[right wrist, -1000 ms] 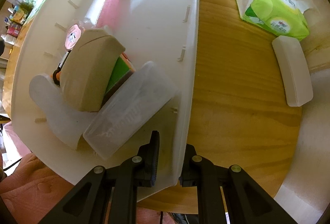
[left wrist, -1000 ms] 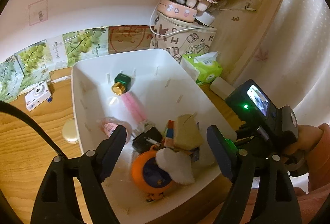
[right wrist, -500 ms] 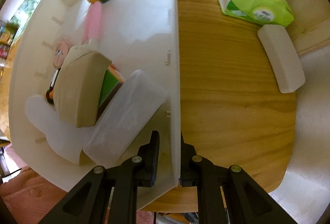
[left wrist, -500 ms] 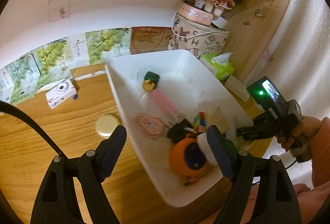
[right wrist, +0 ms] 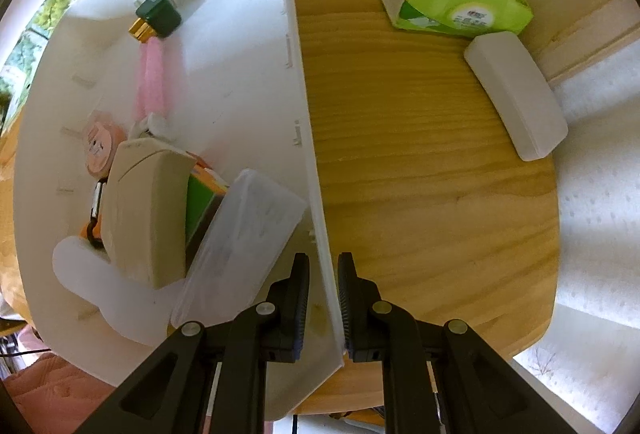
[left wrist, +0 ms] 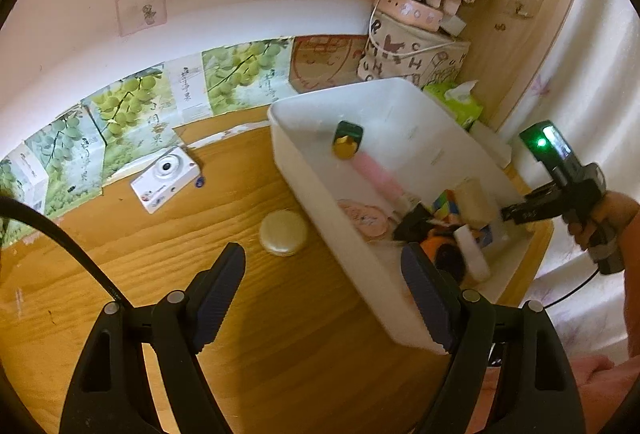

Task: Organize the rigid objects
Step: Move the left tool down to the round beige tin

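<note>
The white rectangular plastic bin (left wrist: 304, 170) sits on the wooden tabletop (left wrist: 168, 258), its long axis running from the near table edge back toward the wall. The right gripper (right wrist: 323, 296) is clamped on the bin's right wall near the front corner, one finger inside and one outside. Only the right wrist view shows the one clear frosted lidded box (right wrist: 240, 246) and one beige case (right wrist: 144, 210) leaning inside the bin. Only the left wrist view shows one white toy camera (left wrist: 165, 179) and one round cream compact (left wrist: 284, 232) outside the bin. The left gripper (left wrist: 324, 296) hangs above the tabletop with its jaws wide apart, holding nothing.
</note>
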### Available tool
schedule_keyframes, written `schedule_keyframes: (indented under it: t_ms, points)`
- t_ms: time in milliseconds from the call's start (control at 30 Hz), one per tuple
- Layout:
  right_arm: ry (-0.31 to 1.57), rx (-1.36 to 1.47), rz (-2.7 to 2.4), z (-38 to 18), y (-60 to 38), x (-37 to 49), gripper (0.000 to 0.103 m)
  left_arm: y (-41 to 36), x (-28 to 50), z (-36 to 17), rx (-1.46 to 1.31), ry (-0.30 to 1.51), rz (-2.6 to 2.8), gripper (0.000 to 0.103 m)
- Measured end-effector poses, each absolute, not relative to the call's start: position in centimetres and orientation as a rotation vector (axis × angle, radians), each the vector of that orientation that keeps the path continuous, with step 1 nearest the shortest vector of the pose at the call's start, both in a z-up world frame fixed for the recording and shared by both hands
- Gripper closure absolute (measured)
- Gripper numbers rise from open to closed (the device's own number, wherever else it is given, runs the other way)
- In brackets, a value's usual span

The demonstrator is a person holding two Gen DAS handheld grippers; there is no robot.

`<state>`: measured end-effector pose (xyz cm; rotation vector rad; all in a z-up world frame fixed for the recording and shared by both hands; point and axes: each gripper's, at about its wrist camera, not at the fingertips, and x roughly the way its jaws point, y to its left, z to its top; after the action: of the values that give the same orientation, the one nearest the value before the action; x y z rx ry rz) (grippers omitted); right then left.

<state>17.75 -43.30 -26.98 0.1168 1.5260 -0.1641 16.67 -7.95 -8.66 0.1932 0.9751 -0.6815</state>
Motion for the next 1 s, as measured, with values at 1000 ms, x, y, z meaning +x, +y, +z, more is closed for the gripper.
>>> schedule_keyframes:
  t_ms: [1000]
  points:
    - [1.522,0.139,-0.325,-25.7,-42.6,18.7,0.085,-11.3,24.6,-20.5,0.548,1.169,-0.924,0.015]
